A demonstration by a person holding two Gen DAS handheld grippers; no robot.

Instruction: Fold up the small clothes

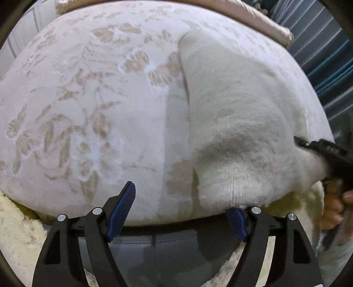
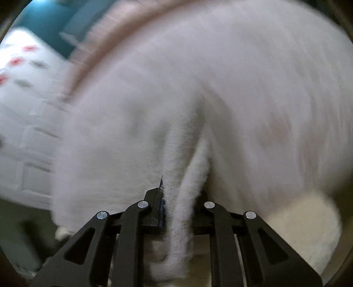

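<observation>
A cream fuzzy knit garment [image 1: 238, 123] lies on a pale patterned bedspread [image 1: 88, 99], on the right half of the left wrist view. My left gripper [image 1: 181, 212] is open at the bed's near edge; its right blue pad [image 1: 238, 223] sits under the garment's near hem, its left pad [image 1: 121, 207] is over bare bedspread. My right gripper [image 2: 178, 198] is shut on a fold of the garment [image 2: 185, 181] and lifts it; that view is motion-blurred. The right gripper also shows at the right edge of the left wrist view [image 1: 324, 152], buried in the garment.
A fluffy cream rug [image 1: 19, 238] lies below the bed's near edge. A beige pillow or headboard edge [image 1: 253, 19] runs along the far side. Teal curtains [image 1: 326, 55] hang at the right. A white door [image 2: 28, 154] shows left in the right wrist view.
</observation>
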